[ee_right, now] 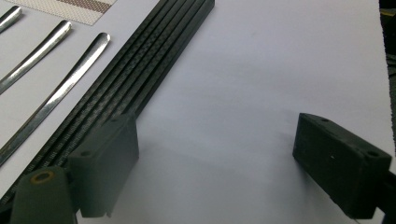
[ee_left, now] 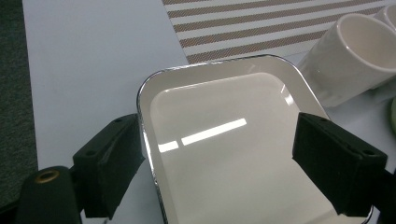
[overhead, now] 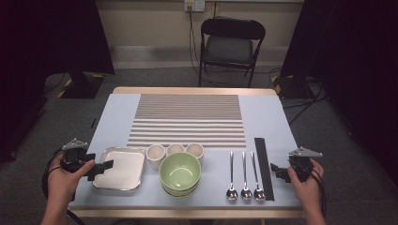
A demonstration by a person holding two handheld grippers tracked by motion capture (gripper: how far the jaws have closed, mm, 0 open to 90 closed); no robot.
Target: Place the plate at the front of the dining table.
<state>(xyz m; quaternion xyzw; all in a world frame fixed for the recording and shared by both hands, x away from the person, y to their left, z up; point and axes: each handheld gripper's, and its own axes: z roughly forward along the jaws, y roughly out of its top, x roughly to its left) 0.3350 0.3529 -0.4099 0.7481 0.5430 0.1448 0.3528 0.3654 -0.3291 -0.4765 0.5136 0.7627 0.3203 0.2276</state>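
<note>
The left claw (ee_left: 219,163) sits closest, its two black jaws spread wide over the near edge of the tray (ee_left: 224,93); the tray's chrome rim runs just inside the one jaw and the other jaw hangs above its white floor, with no pad pressing on it. In the high view the left claw (overhead: 105,165) reaches the tray (overhead: 119,168) from its outer side, held by the left hand (overhead: 63,180). Past the tray from that claw stands a cup (ee_left: 355,56), first of three cups (overhead: 175,150) in a row, and beside them a green bowl (overhead: 180,172). Beyond the tray lies a striped mat (ee_left: 261,23).

The right claw (ee_right: 215,163) is also spread wide, with nothing between its jaws but bare table (ee_right: 280,70). Its one jaw stands just over the near end of the black chopsticks (ee_right: 140,74). On the far side of those from the claw lie three spoons (ee_right: 56,93), side by side. From above, the right claw (overhead: 278,171) in the right hand (overhead: 307,185) sits just beside the chopsticks (overhead: 263,166), with the spoons (overhead: 244,176) between them and the bowl.
</note>
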